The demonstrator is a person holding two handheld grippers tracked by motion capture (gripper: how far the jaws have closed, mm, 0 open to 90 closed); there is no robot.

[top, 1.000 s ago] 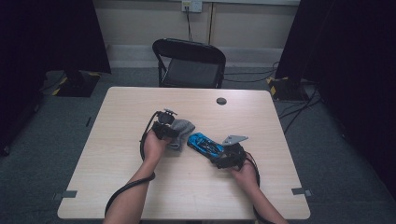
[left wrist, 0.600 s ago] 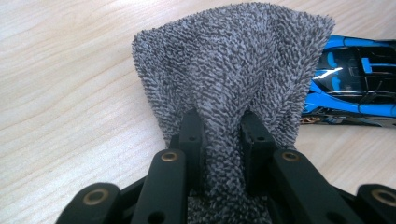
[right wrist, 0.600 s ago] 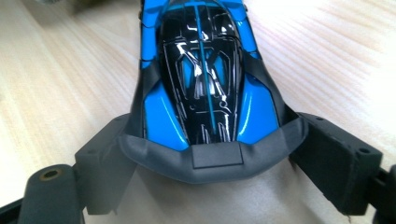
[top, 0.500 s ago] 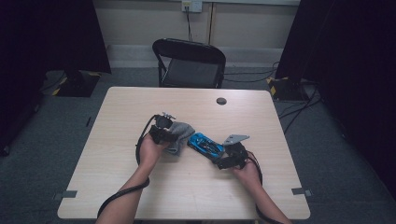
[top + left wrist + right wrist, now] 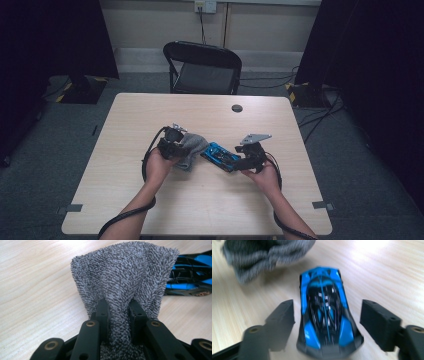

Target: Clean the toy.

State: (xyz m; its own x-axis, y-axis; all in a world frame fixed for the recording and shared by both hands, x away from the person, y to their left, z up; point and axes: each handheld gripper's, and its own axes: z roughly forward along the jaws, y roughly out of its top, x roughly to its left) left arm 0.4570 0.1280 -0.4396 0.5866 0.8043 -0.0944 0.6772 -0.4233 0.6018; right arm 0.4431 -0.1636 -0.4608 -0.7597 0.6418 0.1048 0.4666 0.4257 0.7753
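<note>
Blue toy car [image 5: 324,312] dead centre on the surface, long axis straight between right hand-held gripper [image 5: 327,327] jaws (just been closing, not touching yet), left hand-held gripper [image 5: 117,315] pinching grey cloth [image 5: 125,277] beside it.

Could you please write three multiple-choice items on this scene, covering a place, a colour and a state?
1. Where is the toy car?
A. On the chair
B. On the table, beside the grey cloth
C. On the floor

2. What colour is the toy car?
A. Red and white
B. Yellow
C. Blue and black

3. How do the left tongs stand?
A. Shut on the cloth
B. Open above the car
C. Shut on the car

Answers: 1 B, the high view shows them side by side; 2 C, the right gripper view shows it; 3 A, cloth is pinched between the jaws.
</note>
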